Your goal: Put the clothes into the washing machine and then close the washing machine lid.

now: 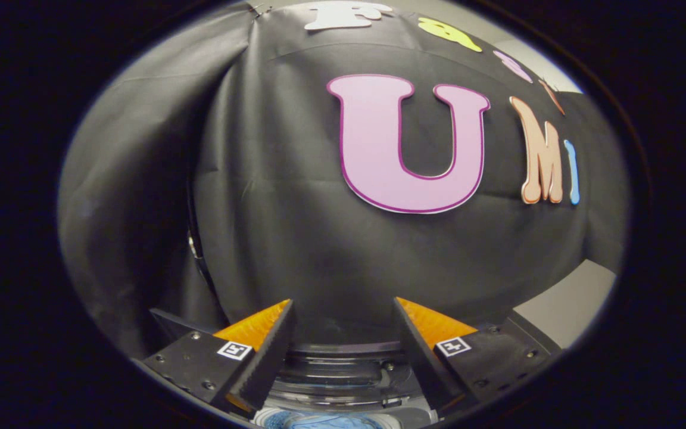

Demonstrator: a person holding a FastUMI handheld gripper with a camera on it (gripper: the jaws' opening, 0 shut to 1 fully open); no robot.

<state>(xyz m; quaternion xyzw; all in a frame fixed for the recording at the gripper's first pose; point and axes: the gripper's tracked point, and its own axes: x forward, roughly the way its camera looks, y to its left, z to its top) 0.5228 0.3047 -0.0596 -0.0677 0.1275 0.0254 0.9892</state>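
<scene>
Jaws of our gripper (343,333) stand released, holding nothing; the lid (343,372) stands just ahead between them, clothes (319,422) below.

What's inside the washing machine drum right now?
Blue cloth lies in the washing machine opening, low between the open, empty fingers. Just its top shows; the drum's depth and anything beneath are hidden. The raised clear lid stands behind.

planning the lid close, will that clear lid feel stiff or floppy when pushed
Probably stiff: the lid, between the open gripper fingers, looks like moulded clear plastic with screws at its rim. Its glossy surface may be slippery. It likely swings on a hinge rather than sliding, though no hinge is visible.
</scene>
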